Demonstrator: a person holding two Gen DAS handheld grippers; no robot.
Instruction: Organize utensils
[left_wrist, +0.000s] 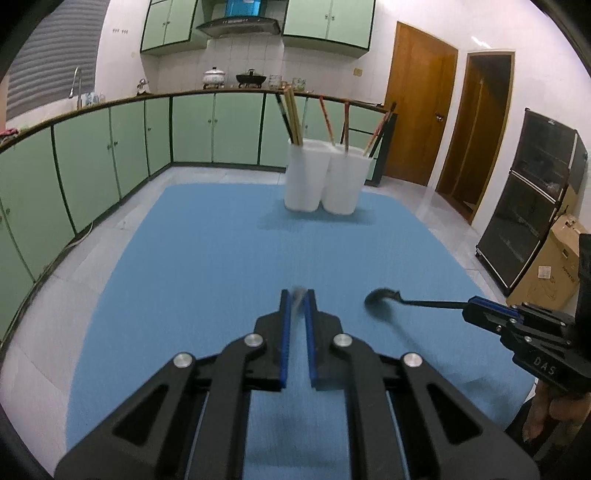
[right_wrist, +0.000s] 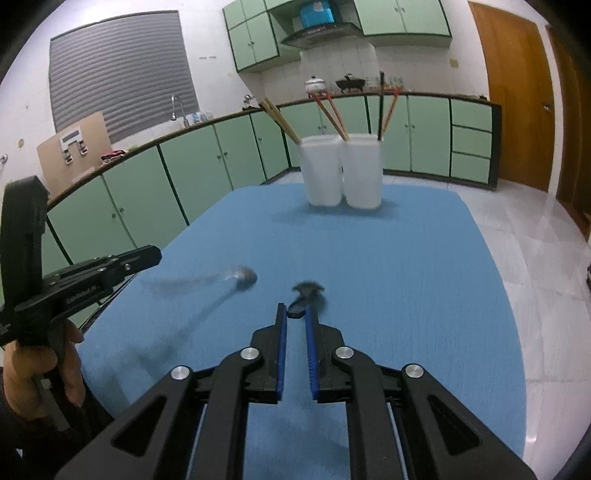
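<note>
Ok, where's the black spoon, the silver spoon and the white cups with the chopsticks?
black spoon (left_wrist: 380, 301): left wrist view, on its bowl.
silver spoon (right_wrist: 244, 275): right wrist view, on its bowl.
white cups (right_wrist: 362, 173): right wrist view, on the right cup's wall.

Tabletop (left_wrist: 207, 258) covered by a blue textured mat, pale bare margin showing along its left and far edges. Two white tall containers (left_wrist: 325, 181) stand upright on the mat at the far side, side by side and touching or nearly so, right of centre in the left wrist view. Each holds several chopsticks (left_wrist: 293, 118) leaning outward, wooden, reddish and dark ones. A soft shadow lies on the mat at the containers' near side. The rest of the mat, near and middle, carries nothing resting on it.
</note>
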